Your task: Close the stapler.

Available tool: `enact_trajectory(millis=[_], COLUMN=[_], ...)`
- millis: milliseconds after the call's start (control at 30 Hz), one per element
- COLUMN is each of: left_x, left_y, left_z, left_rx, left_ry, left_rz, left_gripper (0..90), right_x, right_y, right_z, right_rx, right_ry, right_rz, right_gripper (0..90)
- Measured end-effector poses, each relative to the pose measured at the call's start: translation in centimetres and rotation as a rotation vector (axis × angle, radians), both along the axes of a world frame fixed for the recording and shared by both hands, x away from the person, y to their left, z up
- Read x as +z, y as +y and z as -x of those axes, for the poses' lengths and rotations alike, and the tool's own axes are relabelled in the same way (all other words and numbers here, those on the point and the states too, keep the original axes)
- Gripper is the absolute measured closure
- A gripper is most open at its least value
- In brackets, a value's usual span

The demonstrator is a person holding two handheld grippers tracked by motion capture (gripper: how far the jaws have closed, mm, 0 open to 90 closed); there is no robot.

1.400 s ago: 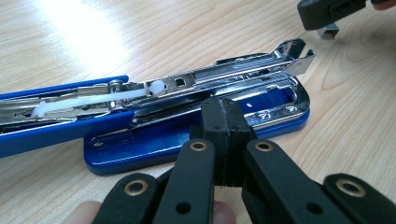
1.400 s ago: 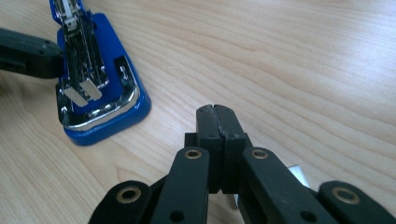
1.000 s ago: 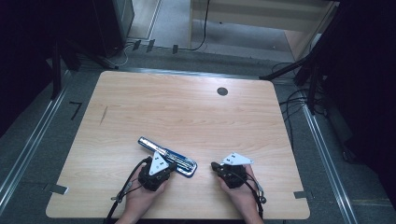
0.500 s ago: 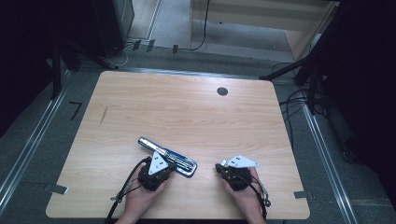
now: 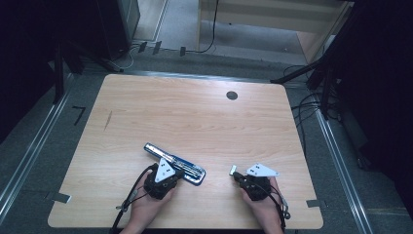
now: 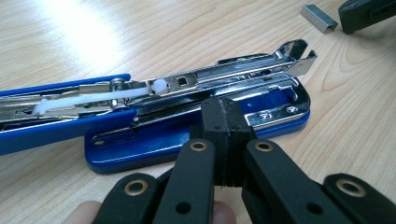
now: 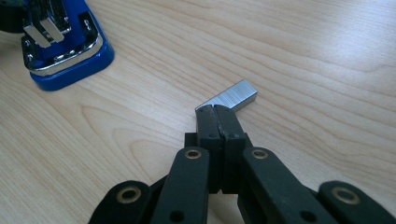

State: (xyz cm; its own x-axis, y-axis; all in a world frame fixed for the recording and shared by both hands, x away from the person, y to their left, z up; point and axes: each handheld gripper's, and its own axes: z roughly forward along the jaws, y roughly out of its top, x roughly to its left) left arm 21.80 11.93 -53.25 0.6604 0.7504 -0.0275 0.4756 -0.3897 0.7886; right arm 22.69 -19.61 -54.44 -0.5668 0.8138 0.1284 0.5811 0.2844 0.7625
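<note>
A blue stapler point(image 5: 175, 163) lies swung open on the wooden table point(image 5: 195, 117), its chrome staple rail point(image 6: 187, 88) laid bare above the blue base. My left gripper point(image 6: 223, 109) is shut, with its tips against the near side of that base. A short silver strip of staples point(image 7: 231, 97) rests flat on the table to the stapler's right point(image 5: 233, 169). My right gripper point(image 7: 215, 112) is shut, its tips touching the strip's near end. From above, the left gripper point(image 5: 169, 169) and right gripper point(image 5: 238, 174) sit near the table's front edge, each in a hand.
A black round grommet point(image 5: 232, 95) is set in the table near its far edge, and a dark streak point(image 5: 108, 119) marks the left side. Cables trail off the right of the table. The stapler's front end point(image 7: 65, 42) lies far left of the right gripper.
The right hand and its gripper have slid a little to the right along the table's front. The left gripper and the stapler have stayed put.
</note>
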Motion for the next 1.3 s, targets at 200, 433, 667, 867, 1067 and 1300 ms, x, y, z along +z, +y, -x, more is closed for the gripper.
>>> enact_trajectory(millis=[200, 433, 667, 867, 1067, 1300], left_x=[0.0, 0.0, 0.0, 0.0, 0.0, 0.0], left_y=[0.0, 0.0, 0.0, 0.0, 0.0, 0.0], left_z=[0.0, 0.0, 0.0, 0.0, 0.0, 0.0], left_rx=[0.0, -0.001, 0.0, -0.001, 0.0, -0.001], left_ry=[-0.003, -0.002, -0.001, -0.002, -0.003, -0.003], left_rz=[-0.003, -0.003, -0.002, -0.006, -0.003, -0.003], left_gripper=[90.0, 90.0, 90.0, 90.0, 90.0, 90.0], right_x=[0.7, 0.6, 0.3, 0.0, -0.1, -0.2], right_y=[1.0, 2.5, 2.8, 3.1, 3.0, 1.9], right_z=[-0.3, -1.2, -1.5, -1.9, -1.8, -1.2], right_rx=[0.009, 0.021, 0.013, 0.011, 0.015, 0.002], right_ry=[-0.025, -0.026, -0.018, -0.009, -0.005, -0.001], right_rz=[-0.024, -0.027, -0.031, -0.029, -0.016, -0.013], right_gripper=[90.0, 90.0, 90.0, 90.0, 90.0, 90.0])
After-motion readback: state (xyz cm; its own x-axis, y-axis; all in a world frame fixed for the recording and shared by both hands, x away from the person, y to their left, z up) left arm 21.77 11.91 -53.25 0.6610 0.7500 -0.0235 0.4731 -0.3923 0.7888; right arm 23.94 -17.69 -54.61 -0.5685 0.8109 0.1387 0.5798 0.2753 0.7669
